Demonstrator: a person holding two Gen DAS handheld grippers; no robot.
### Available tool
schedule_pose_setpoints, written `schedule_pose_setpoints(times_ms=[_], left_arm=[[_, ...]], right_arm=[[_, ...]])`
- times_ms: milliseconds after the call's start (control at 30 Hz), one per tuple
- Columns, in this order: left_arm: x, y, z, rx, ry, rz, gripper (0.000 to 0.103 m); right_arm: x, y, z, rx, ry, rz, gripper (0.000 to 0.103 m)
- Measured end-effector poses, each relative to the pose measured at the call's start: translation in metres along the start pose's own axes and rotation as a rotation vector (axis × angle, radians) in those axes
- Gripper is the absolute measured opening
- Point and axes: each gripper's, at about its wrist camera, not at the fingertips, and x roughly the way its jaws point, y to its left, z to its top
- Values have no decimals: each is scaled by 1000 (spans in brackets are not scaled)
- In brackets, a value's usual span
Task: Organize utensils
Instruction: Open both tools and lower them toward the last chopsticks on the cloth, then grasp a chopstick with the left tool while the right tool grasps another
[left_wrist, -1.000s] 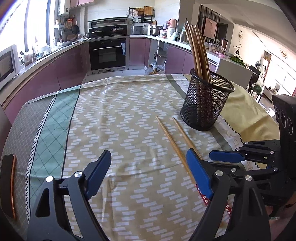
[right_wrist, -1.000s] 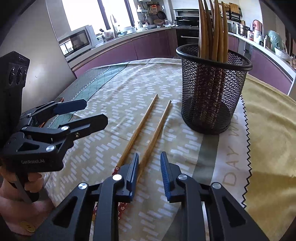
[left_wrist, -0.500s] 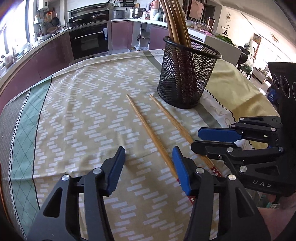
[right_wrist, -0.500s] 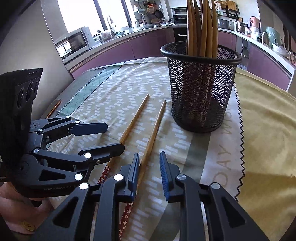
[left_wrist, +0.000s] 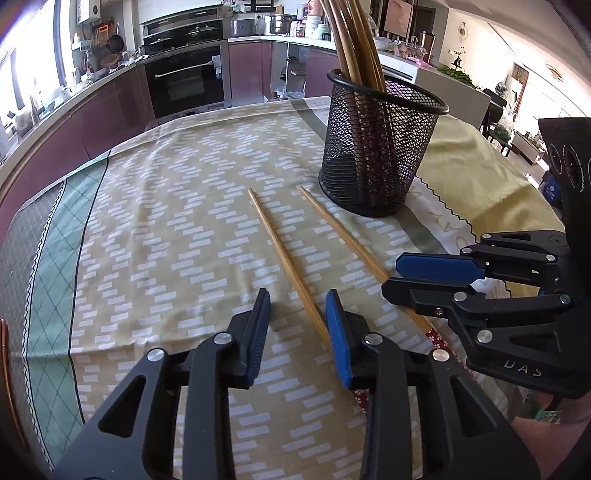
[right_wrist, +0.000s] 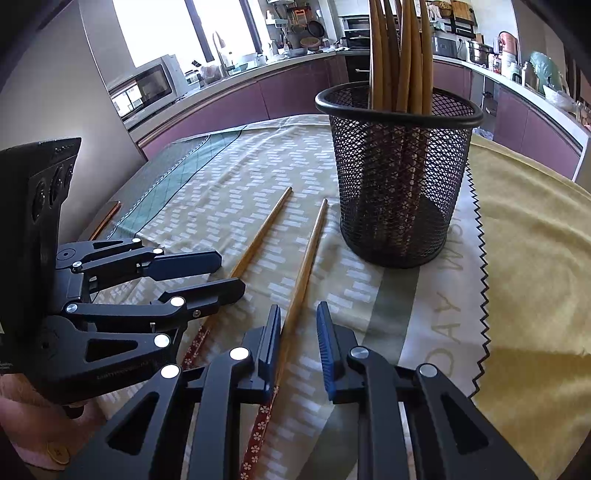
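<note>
Left wrist view: left gripper (left_wrist: 297, 317) has just been closing, its jaws apart around one chopstick (left_wrist: 284, 258) without pressing it. Right gripper (right_wrist: 298, 328) stands narrowly apart around the second chopstick (right_wrist: 304, 258). Both lie on the tablecloth (left_wrist: 166, 229) beside the mesh holder (left_wrist: 380, 147), near its far edge
</note>
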Motion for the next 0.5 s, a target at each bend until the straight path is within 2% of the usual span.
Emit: schedule_pose_setpoints(times_ms=[200,333,500], left_arm=[[-3,3,-2,-26,-1,1,18],[-3,3,-3,-39,1,2,18],[-2,3,1,-41,1,3,24]], right_arm=[[0,0,0,-2,-2,-2,19],[0,0,1,-3,-3,-5,19],[3,0,3,-2,-4,-7,19]])
